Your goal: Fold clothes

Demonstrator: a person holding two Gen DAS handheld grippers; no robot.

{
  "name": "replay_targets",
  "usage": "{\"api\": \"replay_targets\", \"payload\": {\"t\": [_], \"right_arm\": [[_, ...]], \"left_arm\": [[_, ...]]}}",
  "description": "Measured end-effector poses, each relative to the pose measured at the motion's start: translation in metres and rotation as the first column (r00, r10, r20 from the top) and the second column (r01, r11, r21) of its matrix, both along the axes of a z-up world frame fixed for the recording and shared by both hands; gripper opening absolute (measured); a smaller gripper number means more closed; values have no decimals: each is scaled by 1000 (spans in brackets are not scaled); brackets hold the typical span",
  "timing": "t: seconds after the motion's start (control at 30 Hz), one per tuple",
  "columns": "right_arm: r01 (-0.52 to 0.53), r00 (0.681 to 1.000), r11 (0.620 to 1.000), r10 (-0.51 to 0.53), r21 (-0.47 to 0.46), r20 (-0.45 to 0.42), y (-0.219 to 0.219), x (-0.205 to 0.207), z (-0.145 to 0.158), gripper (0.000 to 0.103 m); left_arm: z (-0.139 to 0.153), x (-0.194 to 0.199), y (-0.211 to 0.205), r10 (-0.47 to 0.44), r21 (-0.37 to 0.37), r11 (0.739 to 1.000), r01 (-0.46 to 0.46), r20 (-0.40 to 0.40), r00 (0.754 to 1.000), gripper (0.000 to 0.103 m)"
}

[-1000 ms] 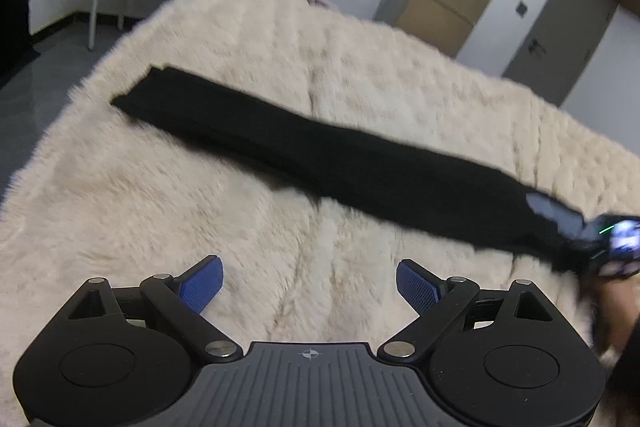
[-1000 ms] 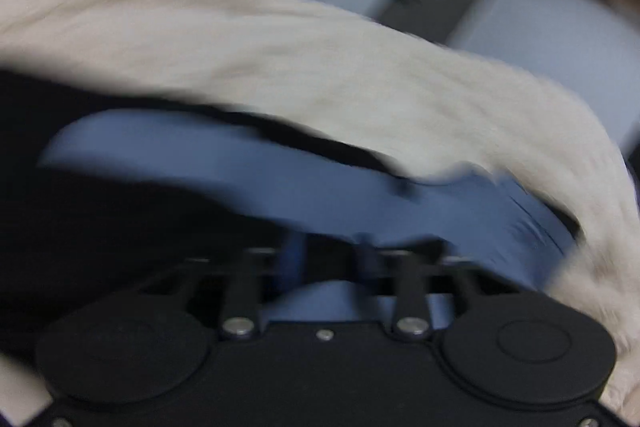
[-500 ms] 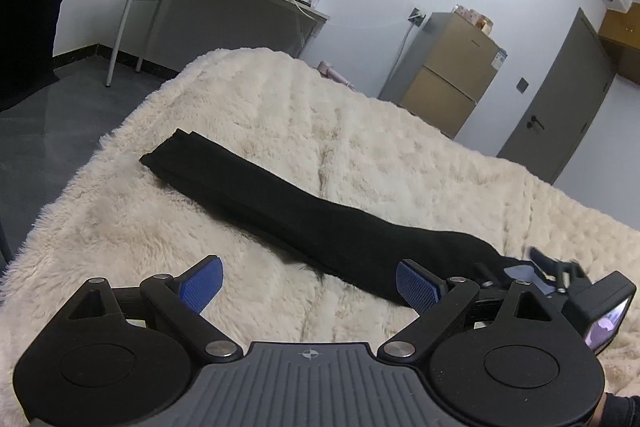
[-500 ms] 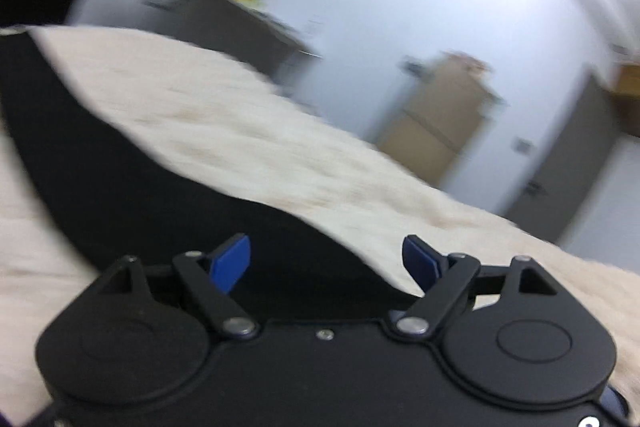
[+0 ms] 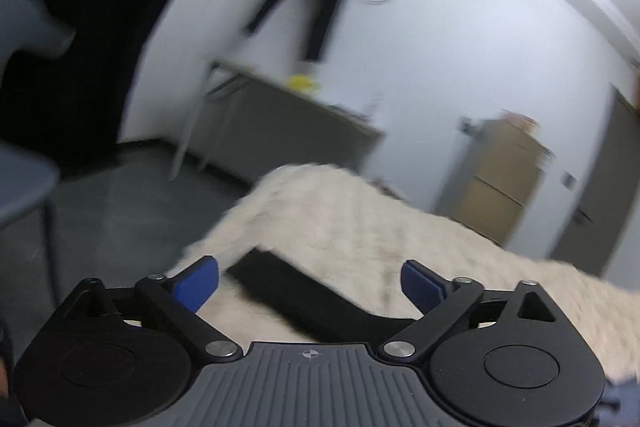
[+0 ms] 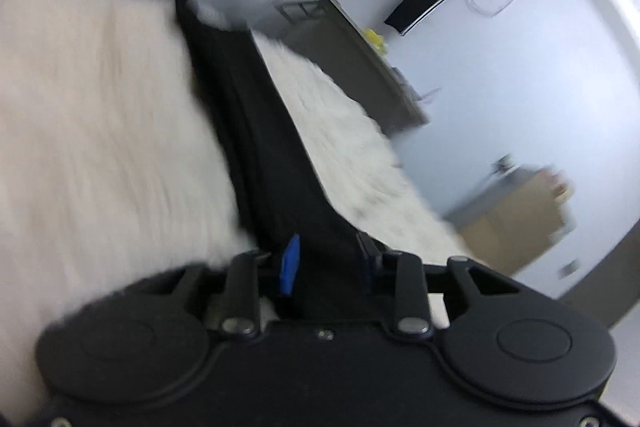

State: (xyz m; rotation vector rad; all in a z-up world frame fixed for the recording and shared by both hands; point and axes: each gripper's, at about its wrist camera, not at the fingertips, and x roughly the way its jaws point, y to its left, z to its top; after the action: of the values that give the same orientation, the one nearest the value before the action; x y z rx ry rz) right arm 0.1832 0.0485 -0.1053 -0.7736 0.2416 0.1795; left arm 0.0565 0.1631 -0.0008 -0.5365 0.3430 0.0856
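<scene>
A long black garment (image 5: 304, 299), folded into a narrow strip, lies flat across the cream fluffy blanket (image 5: 360, 223) that covers the bed. The left tongs (image 5: 310, 281) hang above the near part of that strip with their blue pads spread wide and nothing between them. The right tongs (image 6: 330, 259) sit low over the same garment, near one end of it; their jaws are closing, the black cloth lies between the blue pads, and the blur hides whether they press on it. Beyond the bed stands a grey tabletop (image 5: 288, 99) against the white wall.
</scene>
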Motion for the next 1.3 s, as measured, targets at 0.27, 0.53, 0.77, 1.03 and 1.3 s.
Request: {"api": "replay_targets", "payload": {"t": [0.27,0.53,0.77,1.03,1.3], "right_arm": [[-7,993,861,-55,509,107,-176,-35,63,96],[225,964,758,-266,612,-24,-268,-42,16,98],[250,966,752,-234,611,-107,-263,-17,-9,99],[251,966,757,-237,604,-105,-248,-51,1,99],[250,966,763,-238,596,-99,-244,-54,0,99]], "left_arm": [[-43,96,-19,-270,-195,953,232,-199,942,86],[-76,153,-8,-127,-221,972,79,-214,969,5],[-41,181,41,53,-20,998,-57,-166,985,9],[-33,167,89,232,94,972,-217,-187,955,11],[-29,173,41,50,323,946,14,-190,981,45]]}}
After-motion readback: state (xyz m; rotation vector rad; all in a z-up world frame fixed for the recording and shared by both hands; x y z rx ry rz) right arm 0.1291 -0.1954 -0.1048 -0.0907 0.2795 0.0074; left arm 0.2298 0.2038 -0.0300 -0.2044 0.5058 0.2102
